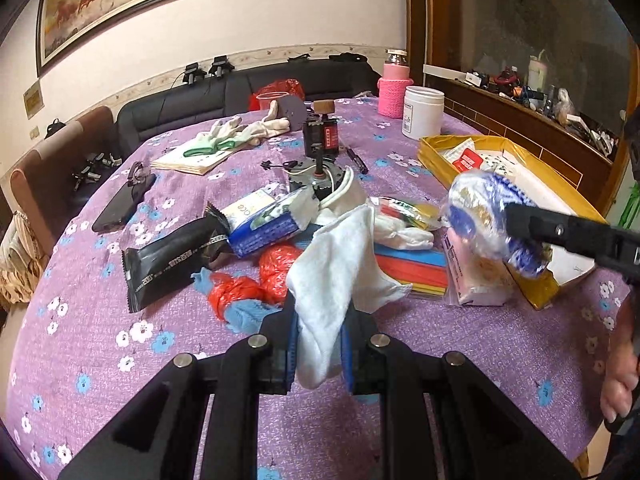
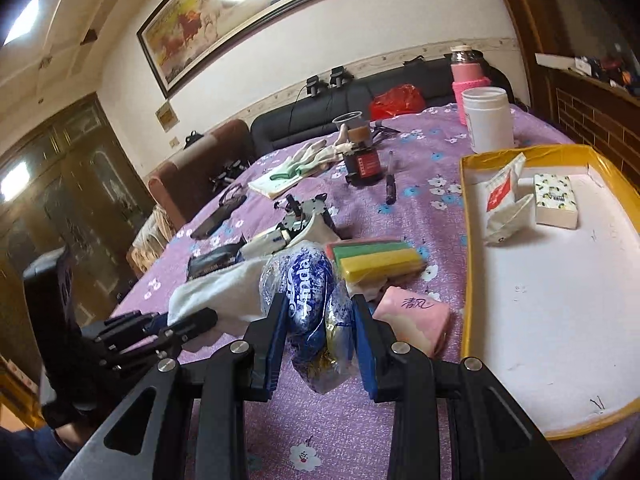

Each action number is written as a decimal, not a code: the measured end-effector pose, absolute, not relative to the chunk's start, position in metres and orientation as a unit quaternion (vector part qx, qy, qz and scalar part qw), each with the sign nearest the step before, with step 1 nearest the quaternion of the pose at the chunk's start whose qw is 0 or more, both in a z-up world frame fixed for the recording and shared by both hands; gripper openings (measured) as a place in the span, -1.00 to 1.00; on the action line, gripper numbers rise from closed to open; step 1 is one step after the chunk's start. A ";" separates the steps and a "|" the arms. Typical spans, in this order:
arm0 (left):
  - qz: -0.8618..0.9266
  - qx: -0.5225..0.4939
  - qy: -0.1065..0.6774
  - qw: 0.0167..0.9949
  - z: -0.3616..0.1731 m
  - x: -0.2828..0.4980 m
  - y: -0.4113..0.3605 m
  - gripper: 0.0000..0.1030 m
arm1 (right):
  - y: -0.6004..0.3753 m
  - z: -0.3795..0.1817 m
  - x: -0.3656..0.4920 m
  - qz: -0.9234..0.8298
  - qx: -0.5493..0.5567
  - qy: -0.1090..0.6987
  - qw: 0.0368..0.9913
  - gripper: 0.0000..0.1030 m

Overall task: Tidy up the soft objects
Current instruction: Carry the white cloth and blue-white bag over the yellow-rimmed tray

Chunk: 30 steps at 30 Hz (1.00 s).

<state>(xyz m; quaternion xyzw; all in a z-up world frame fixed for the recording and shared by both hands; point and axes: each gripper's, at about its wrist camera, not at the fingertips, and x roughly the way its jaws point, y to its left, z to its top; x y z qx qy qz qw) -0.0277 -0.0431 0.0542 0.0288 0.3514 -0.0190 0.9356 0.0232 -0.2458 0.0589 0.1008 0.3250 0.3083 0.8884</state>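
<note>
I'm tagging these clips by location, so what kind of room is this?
Most likely a home living or dining room: a framed horse painting on the wall, a dark sofa behind the table, and a floral purple tablecloth.

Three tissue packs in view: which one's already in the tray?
The lemon-print pack, lying in the yellow tray. The blue pack is in the right gripper; the pink pack lies on the table.

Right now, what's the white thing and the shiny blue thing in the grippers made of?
White cloth: looks like soft woven fabric, matte; it droops and folds between the left gripper fingers. Blue pack in the right gripper: glossy thin plastic wrap, crinkled with bright glints, probably tissues inside, though that is hidden.
</note>
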 end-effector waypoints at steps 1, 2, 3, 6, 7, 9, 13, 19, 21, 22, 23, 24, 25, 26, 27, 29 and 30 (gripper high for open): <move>-0.019 0.031 0.351 0.936 0.054 -0.028 -0.045 -0.68 | -0.249 0.059 0.023 0.304 0.103 0.323 0.890 -0.34; -0.018 0.034 0.350 0.936 0.054 -0.028 -0.046 -0.68 | -0.252 0.060 0.022 0.300 0.104 0.321 0.892 -0.34; -0.017 0.037 0.349 0.936 0.054 -0.028 -0.047 -0.68 | -0.255 0.060 0.022 0.296 0.105 0.320 0.894 -0.34; -0.018 0.039 0.350 0.936 0.054 -0.028 -0.050 -0.68 | -0.265 0.061 0.023 0.286 0.111 0.317 0.898 -0.34; -0.018 0.040 0.350 0.936 0.055 -0.028 -0.051 -0.68 | -0.267 0.062 0.024 0.284 0.112 0.316 0.898 -0.34; -0.018 0.042 0.349 0.936 0.056 -0.028 -0.053 -0.68 | -0.271 0.062 0.025 0.277 0.113 0.314 0.901 -0.34; -0.020 0.045 0.346 0.937 0.059 -0.027 -0.058 -0.68 | -0.277 0.061 0.025 0.267 0.113 0.313 0.904 -0.34; -0.029 0.053 0.340 0.939 0.066 -0.025 -0.071 -0.68 | -0.281 0.060 0.027 0.262 0.112 0.312 0.906 -0.34; -0.033 0.056 0.337 0.939 0.069 -0.024 -0.076 -0.68 | -0.285 0.059 0.028 0.259 0.113 0.311 0.907 -0.34; -0.035 0.058 0.336 0.940 0.070 -0.023 -0.079 -0.68 | -0.287 0.059 0.029 0.258 0.114 0.311 0.908 -0.34; -0.037 0.059 0.335 0.940 0.071 -0.023 -0.082 -0.68 | -0.288 0.059 0.029 0.256 0.115 0.310 0.908 -0.34; -0.039 0.061 0.334 0.940 0.073 -0.022 -0.085 -0.68 | -0.290 0.059 0.030 0.255 0.116 0.310 0.908 -0.34; -0.040 0.063 0.332 0.940 0.074 -0.022 -0.087 -0.68 | -0.292 0.058 0.030 0.254 0.118 0.310 0.908 -0.34; -0.042 0.065 0.331 0.940 0.075 -0.021 -0.090 -0.68 | -0.293 0.057 0.031 0.254 0.119 0.311 0.908 -0.34; -0.043 0.068 0.330 0.941 0.075 -0.021 -0.093 -0.68 | -0.295 0.057 0.032 0.253 0.121 0.311 0.908 -0.34; -0.045 0.071 0.330 0.940 0.077 -0.019 -0.099 -0.68 | -0.300 0.056 0.033 0.250 0.123 0.310 0.909 -0.34; -0.046 0.072 0.330 0.940 0.077 -0.018 -0.101 -0.68 | -0.303 0.055 0.033 0.248 0.126 0.310 0.909 -0.34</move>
